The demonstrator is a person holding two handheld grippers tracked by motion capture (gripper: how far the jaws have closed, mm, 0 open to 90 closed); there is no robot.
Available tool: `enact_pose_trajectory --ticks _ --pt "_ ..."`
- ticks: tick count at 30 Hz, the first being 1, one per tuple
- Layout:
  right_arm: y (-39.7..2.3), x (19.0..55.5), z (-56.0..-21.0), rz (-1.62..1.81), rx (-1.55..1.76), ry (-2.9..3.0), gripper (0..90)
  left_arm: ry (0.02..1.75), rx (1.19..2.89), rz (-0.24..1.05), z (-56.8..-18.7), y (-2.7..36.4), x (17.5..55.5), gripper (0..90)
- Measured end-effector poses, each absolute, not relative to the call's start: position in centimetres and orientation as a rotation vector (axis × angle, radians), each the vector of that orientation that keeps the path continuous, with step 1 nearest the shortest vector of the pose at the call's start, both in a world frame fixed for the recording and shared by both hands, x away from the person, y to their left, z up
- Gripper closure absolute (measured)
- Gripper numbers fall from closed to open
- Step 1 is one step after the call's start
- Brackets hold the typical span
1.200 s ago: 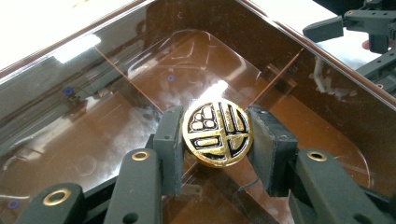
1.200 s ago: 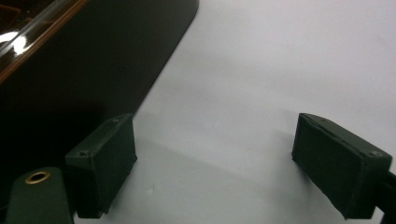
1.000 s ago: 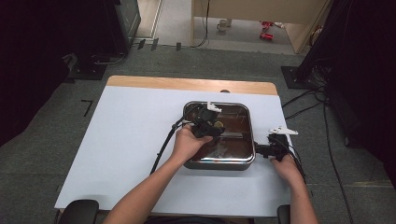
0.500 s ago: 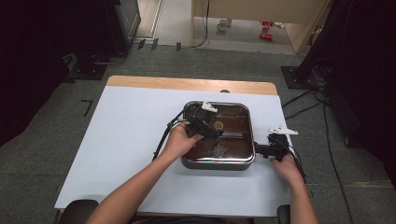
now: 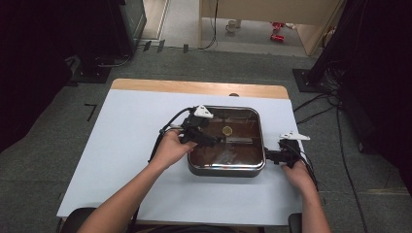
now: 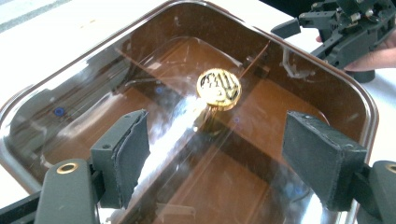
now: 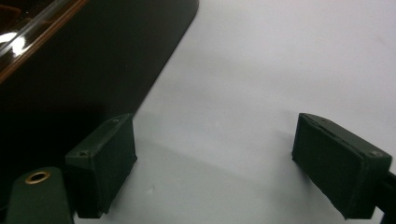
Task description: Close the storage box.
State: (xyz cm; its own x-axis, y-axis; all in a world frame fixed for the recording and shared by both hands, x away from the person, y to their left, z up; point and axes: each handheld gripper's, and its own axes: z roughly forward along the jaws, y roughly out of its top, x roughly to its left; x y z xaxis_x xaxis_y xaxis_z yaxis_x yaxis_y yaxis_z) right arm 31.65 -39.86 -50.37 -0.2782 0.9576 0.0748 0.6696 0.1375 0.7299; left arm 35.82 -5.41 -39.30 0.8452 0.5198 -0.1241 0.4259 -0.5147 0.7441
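Lid (image 5: 233, 145) of tinted glass sits flat on the pan (image 5: 226, 170), its gold knob (image 6: 218, 88) (between spread left gripper (image 6: 219, 161) jaws, which have just been opening) looks freshly released, while the right gripper (image 7: 215, 168) rests spread beside the pan.

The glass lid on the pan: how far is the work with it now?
Done: the glass lid sits flat on the square pan. In hand: the left gripper has just been opening, its jaws apart with nothing between them, off the gold knob. The right gripper rests open beside the pan. Left: seemingly only to pull both grippers away.
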Motion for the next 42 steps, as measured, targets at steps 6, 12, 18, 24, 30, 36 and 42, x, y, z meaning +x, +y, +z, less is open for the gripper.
enact_pose_trajectory --ticks 6,12,18,24,30,36,42 --pt "-39.9 31.6 -50.4 0.944 1.562 2.01 13.2 0.699 2.147 0.118 -39.2 -3.1 35.2 22.5" --pt "-39.9 31.6 -50.4 0.944 1.561 2.01 13.2 0.7 2.136 0.139 -39.1 -1.2 34.5 22.0" --pt "-39.9 31.6 -50.4 0.944 1.563 2.009 13.2 0.735 2.127 0.156 -39.3 0.8 33.8 21.9" --pt "-39.9 31.6 -50.4 0.944 1.562 2.009 13.3 0.764 2.098 0.179 -39.8 3.1 33.2 21.6" --pt "-39.9 31.6 -50.4 0.944 1.563 2.009 13.2 0.798 2.069 0.179 -40.8 5.2 32.8 21.6" --pt "-39.8 31.6 -50.4 0.944 1.563 2.009 13.2 0.824 2.074 0.213 -42.7 6.8 32.4 21.7" --pt "-39.9 31.6 -50.4 0.944 1.562 2.009 13.3 0.794 2.114 0.282 -44.5 7.3 31.6 21.7"
